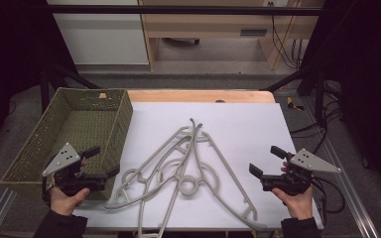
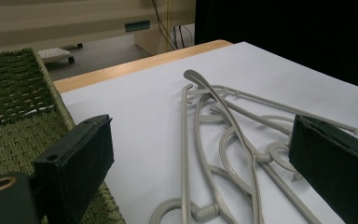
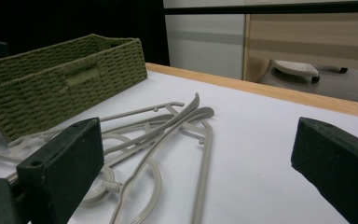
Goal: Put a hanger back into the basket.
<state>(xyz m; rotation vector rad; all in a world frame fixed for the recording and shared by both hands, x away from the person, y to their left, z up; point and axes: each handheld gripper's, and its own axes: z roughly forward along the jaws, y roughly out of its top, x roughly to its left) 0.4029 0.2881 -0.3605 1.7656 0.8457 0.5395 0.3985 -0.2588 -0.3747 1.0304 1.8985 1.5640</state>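
Hangers point(image 1: 188, 168) of pale grey plastic lie in a tangled heap on the white sheet point(image 1: 248, 129) that covers the table, just beside the olive woven basket point(image 1: 39, 144) and between the two grippers. They look light and stiff, thin-limbed, probably a little slick under the pads, and the limbs cross and hook through one another, so lifting one is likely to drag its neighbours along. A sound place to take hold seems to be a straight outer arm of the topmost hanger, or the shank just below its hook point(image 2: 200, 79) (the ring-shaped loops near the middle look harder to pinch cleanly). A light squeeze should do; thin plastic like this could flex or snap if levered against the rest of the pile.

Left gripper point(image 1: 101, 162) is held low over the near corner of the basket, its jaws spread wide with nothing between them, aimed toward the heap. Right gripper point(image 1: 267, 161) hangs over the near right part of the sheet, near the pile without touching it, jaws likewise wide and empty, pointing leftward at the hangers. Both hands grasp the handles from below, forearms coming in from the near edge.
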